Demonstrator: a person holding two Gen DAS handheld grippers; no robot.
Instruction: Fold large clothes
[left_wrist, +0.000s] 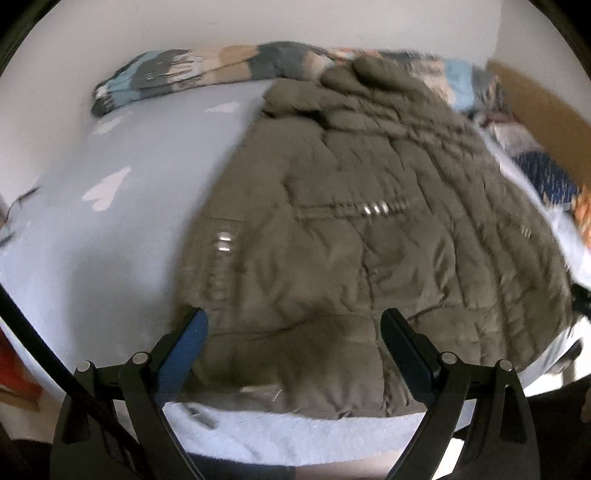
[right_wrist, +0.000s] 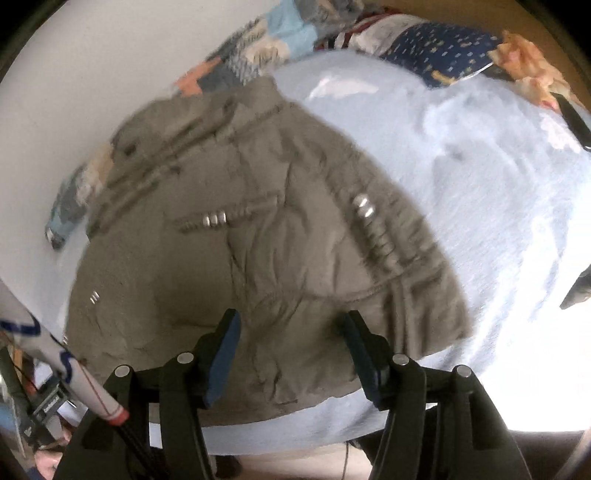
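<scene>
While both grippers gape, olive puffer jacket (left_wrist: 362, 229) flat on bed (left_wrist: 122, 229)

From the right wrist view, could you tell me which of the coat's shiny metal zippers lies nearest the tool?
The angled zipper running down the coat toward the right tool; the horizontal chest zipper sits farther up.

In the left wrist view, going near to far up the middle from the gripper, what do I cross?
left gripper → near edge of the bed sheet → olive padded jacket → patchwork blanket along the wall → white wall.
</scene>
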